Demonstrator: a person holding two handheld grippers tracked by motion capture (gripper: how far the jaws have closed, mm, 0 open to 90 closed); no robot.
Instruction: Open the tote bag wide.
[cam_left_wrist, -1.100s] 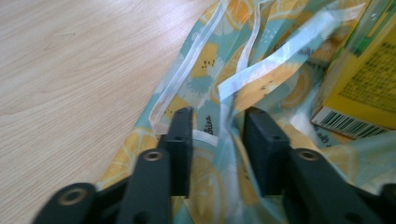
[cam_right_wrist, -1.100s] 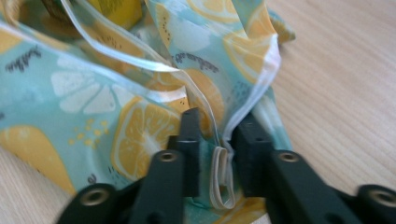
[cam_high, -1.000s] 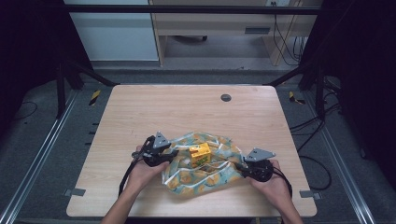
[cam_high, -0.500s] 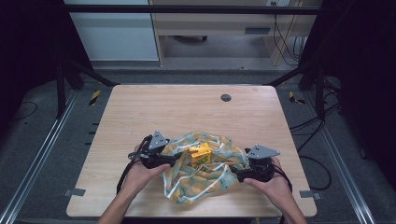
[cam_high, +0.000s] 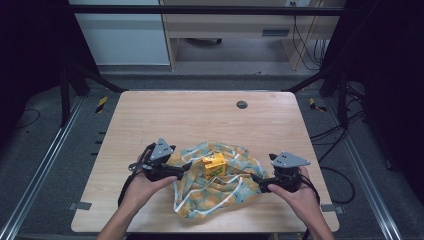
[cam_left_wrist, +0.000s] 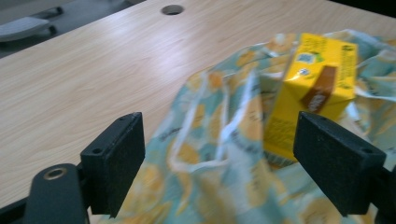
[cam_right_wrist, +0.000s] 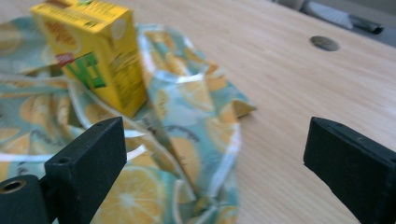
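A yellow drink carton (cam_high: 214, 166) stands upright in the middle of a crumpled teal cloth with an orange-slice print (cam_high: 215, 192), at the front centre of the wooden table (cam_high: 200, 120). My left gripper (cam_high: 187, 167) is at the cloth's left edge and is open; in the left gripper view its jaws (cam_left_wrist: 219, 140) frame the cloth (cam_left_wrist: 210, 154) and the carton (cam_left_wrist: 317, 88) without touching them. My right gripper (cam_high: 256, 180) is at the cloth's right edge, also open; in the right gripper view (cam_right_wrist: 217, 135) the carton (cam_right_wrist: 98, 51) and the cloth (cam_right_wrist: 187, 121) lie ahead to its left.
A round dark grommet hole (cam_high: 242, 104) is set in the table's far side. Bare wood stretches behind and to both sides of the cloth. Metal rails (cam_high: 45, 165) and cables (cam_high: 340, 130) run along the floor around the table.
The cloth has gone from stretched between the grippers to bunched loosely around the carton. The right gripper has drawn back slightly to the right. The left gripper has barely moved.
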